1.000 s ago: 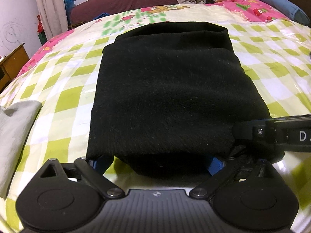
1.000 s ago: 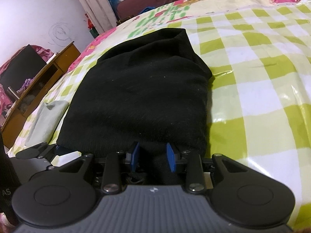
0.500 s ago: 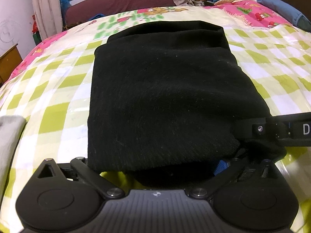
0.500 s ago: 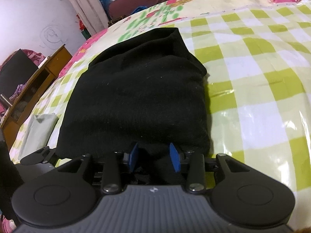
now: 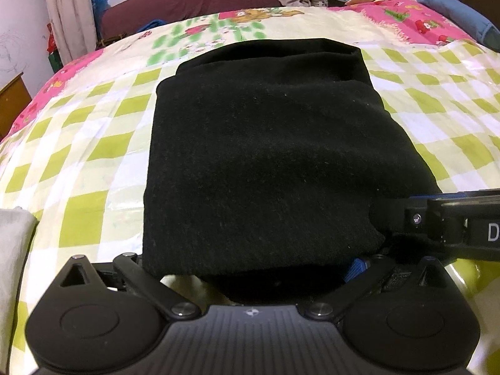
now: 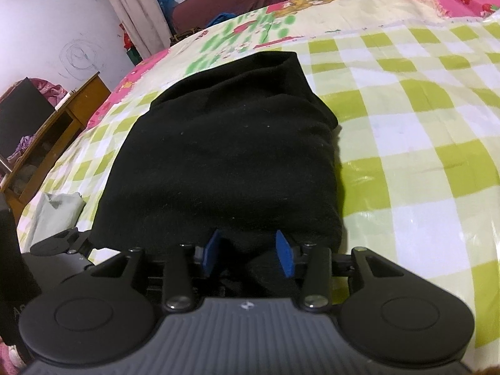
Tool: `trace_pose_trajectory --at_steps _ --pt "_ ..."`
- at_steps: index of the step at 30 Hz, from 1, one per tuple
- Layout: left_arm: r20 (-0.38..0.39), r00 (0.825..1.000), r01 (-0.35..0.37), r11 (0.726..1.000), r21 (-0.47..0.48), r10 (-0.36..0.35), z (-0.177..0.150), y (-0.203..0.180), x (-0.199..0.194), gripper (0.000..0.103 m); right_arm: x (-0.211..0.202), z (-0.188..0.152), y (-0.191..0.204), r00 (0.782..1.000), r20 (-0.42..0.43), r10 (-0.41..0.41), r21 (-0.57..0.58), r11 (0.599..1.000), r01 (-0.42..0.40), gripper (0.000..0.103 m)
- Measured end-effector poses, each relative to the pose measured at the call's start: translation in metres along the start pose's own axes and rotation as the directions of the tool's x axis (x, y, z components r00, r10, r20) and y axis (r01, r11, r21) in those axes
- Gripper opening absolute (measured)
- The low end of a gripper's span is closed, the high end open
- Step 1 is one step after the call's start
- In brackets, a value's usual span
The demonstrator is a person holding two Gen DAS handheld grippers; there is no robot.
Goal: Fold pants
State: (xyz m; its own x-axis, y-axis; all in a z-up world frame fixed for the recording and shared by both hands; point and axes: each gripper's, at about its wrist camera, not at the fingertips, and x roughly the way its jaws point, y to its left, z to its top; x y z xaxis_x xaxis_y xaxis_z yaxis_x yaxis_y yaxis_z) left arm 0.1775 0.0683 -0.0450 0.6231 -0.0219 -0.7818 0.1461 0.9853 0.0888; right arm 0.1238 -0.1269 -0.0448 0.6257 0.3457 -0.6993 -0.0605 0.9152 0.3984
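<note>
The black pants (image 5: pixel 265 156) lie folded into a thick rectangle on the green-checked bed cover (image 5: pixel 93 143); they also show in the right wrist view (image 6: pixel 225 162). My left gripper (image 5: pixel 250 268) is at the near edge of the pants with its jaws spread wide; the cloth covers the fingers and one blue pad (image 5: pixel 354 268) shows at the right. My right gripper (image 6: pixel 248 253) sits at the near right end of the pants, its blue pads (image 6: pixel 284 254) apart with a fold of black cloth between them. It shows in the left wrist view (image 5: pixel 437 222) at the right.
A grey-white cloth (image 5: pixel 12 250) lies on the bed to the left, also in the right wrist view (image 6: pixel 56 209). A wooden cabinet (image 6: pixel 56 134) stands left of the bed. A maroon sofa (image 5: pixel 193 0) and curtains are beyond the far edge. Blue pillows (image 5: pixel 453 12) are at far right.
Both grippers have shifted slightly over the near edge of the pants. The right gripper's pads have spread wider apart. The left gripper's left blue pad is now hidden under the cloth.
</note>
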Motion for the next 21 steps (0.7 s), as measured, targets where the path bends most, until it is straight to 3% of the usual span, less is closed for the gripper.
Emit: trace_pose_trajectory --at_steps 11,21 --pt "0.014 0.998 -0.061 0.997 -0.049 0.062 -0.041 -0.006 -0.042 0.103 -0.043 -0.043 0.007 1.0 0.022 -0.016 0.0 1.0 0.016 0.045" --pt "0.053 0.994 -0.088 0.994 -0.069 0.091 -0.051 -0.003 -0.076 0.103 -0.068 -0.065 0.026 1.0 0.017 -0.019 -0.045 0.999 0.02 0.046"
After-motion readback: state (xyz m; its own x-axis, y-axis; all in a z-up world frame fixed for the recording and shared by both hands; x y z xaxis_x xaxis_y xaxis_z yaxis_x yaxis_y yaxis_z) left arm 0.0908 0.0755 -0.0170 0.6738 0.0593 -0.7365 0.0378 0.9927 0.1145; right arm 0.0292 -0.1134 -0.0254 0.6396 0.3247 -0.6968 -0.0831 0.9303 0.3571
